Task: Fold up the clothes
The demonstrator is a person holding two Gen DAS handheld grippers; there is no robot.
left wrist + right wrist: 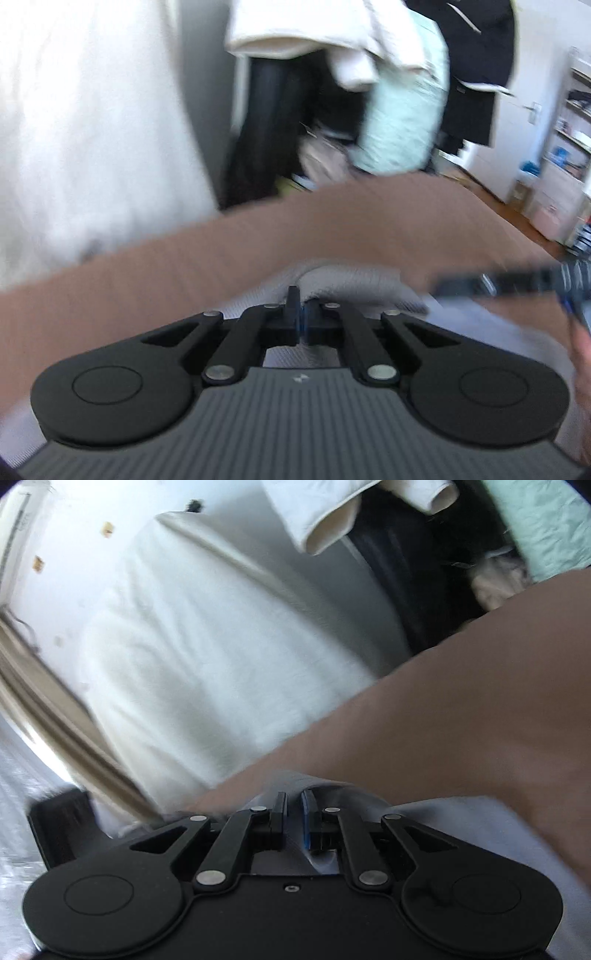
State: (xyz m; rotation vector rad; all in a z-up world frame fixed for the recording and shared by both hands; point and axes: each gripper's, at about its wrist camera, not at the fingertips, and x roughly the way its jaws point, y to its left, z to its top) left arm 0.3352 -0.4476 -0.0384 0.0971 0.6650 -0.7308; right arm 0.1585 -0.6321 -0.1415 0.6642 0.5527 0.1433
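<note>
Only from the left claw (pixel 300 317), clenched on white cloth (pixel 332 284), shows the right claw (pixel 517 284).

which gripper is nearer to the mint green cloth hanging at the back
Hard to call; slightly the left. The left gripper sees the mint green cloth ahead and right. The right gripper sees only its edge at far upper right. Neither touches it.

Both wrist views – blurred, seemingly close – share the brown cloth (pixel 332 221).
</note>
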